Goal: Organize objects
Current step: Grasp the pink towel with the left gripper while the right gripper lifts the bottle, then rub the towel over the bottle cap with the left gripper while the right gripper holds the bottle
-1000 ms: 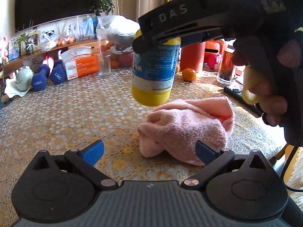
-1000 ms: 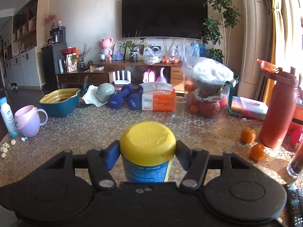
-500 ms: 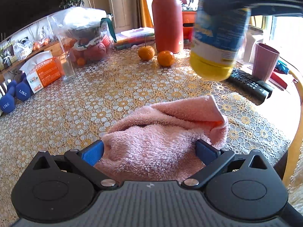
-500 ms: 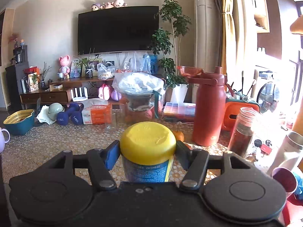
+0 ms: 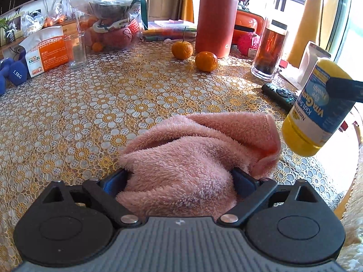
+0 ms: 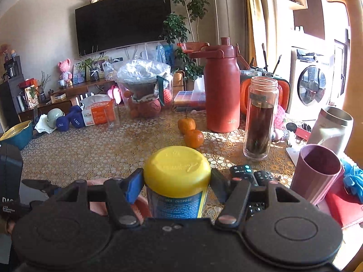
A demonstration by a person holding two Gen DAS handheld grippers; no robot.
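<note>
A crumpled pink towel [image 5: 199,154] lies on the patterned tablecloth [image 5: 90,104]. My left gripper [image 5: 181,181] has closed its jaws on the towel's near end. My right gripper [image 6: 177,183] is shut on a yellow vitamin bottle [image 6: 177,176] just under its yellow cap. In the left wrist view the bottle [image 5: 315,111] hangs tilted above the table to the right of the towel, with a right finger [image 5: 344,88] across its top.
Two oranges [image 5: 206,61], a red flask [image 5: 217,18], a glass tea bottle [image 5: 270,49] and a black remote [image 5: 279,95] stand behind the towel. A pink cup [image 6: 317,172] and metal tumbler [image 6: 331,129] are at right. A tissue pack [image 5: 47,49] and glass [image 5: 77,49] stand left.
My left gripper moved forward over the towel and closed on it. My right gripper carried the bottle rightward and lower, toward the table's right edge.
</note>
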